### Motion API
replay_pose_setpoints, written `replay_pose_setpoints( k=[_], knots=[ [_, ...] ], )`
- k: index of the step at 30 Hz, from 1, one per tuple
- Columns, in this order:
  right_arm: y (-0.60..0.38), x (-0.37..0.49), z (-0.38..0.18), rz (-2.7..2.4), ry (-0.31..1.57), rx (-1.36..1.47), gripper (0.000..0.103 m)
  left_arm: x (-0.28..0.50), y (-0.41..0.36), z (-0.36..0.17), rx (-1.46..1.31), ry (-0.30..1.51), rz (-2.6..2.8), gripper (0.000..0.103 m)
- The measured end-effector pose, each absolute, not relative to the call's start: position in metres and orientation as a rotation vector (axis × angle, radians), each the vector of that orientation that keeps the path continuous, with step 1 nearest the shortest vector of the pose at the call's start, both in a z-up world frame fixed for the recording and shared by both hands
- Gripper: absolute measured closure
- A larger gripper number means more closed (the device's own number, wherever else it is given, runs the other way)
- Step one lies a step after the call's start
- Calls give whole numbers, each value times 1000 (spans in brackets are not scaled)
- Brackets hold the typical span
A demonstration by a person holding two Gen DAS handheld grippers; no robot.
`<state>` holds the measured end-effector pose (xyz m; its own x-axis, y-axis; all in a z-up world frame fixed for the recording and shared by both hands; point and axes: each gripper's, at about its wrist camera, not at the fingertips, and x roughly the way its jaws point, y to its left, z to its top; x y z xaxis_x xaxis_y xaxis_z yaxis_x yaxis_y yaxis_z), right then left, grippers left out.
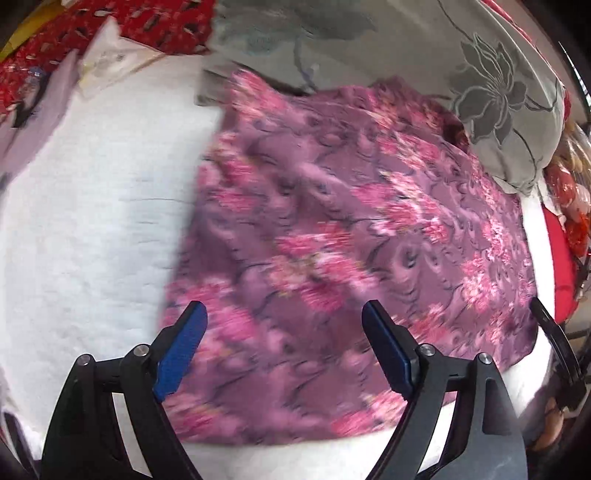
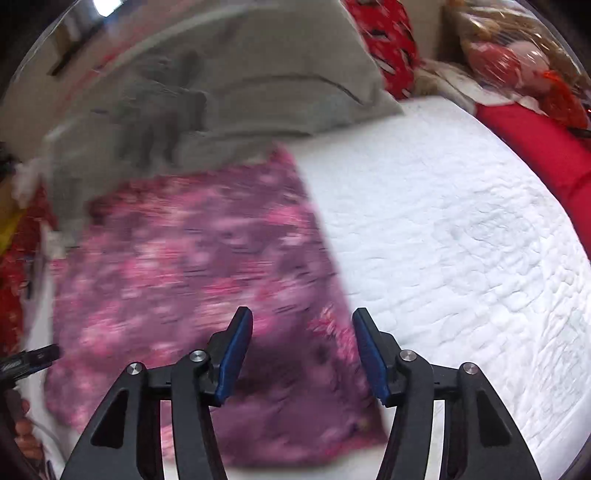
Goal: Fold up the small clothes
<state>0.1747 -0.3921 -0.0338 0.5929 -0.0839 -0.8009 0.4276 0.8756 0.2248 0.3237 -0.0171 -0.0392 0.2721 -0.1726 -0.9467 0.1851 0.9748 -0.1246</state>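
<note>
A purple garment with pink flowers (image 1: 351, 236) lies spread flat on a white quilted bed cover (image 1: 92, 240). It also shows in the right wrist view (image 2: 192, 280), blurred by motion. My left gripper (image 1: 282, 314) is open and empty, hovering over the garment's near left part. My right gripper (image 2: 301, 321) is open and empty, above the garment's near right edge, with the white cover (image 2: 461, 251) to its right. The other gripper's tip shows at the right edge of the left wrist view (image 1: 554, 332) and at the left edge of the right wrist view (image 2: 29, 360).
A grey pillow with a dark flower print (image 1: 491, 96) lies behind the garment; it also shows in the right wrist view (image 2: 240, 85). Red patterned fabric (image 1: 129, 26) and pale clothes (image 1: 48, 110) lie at the far left. A red cushion (image 2: 543, 155) borders the bed's right.
</note>
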Motion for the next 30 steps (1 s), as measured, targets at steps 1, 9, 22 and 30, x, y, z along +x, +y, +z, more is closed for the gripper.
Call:
replay_pose_setpoints(
  k=[1, 9, 22, 30],
  knots=[
    [-384, 171, -31, -290, 888, 404, 44, 322, -13, -40, 14, 1276, -229, 17],
    [-333, 171, -47, -309, 993, 262, 39, 289, -14, -54, 173, 1292, -275, 17],
    [-75, 151, -33, 297, 854, -359, 39, 319, 85, -38, -189, 1340, -250, 17],
    [6, 169, -68, 262, 734, -595, 39, 342, 98, -41, -225, 1386, -329, 17]
  ],
)
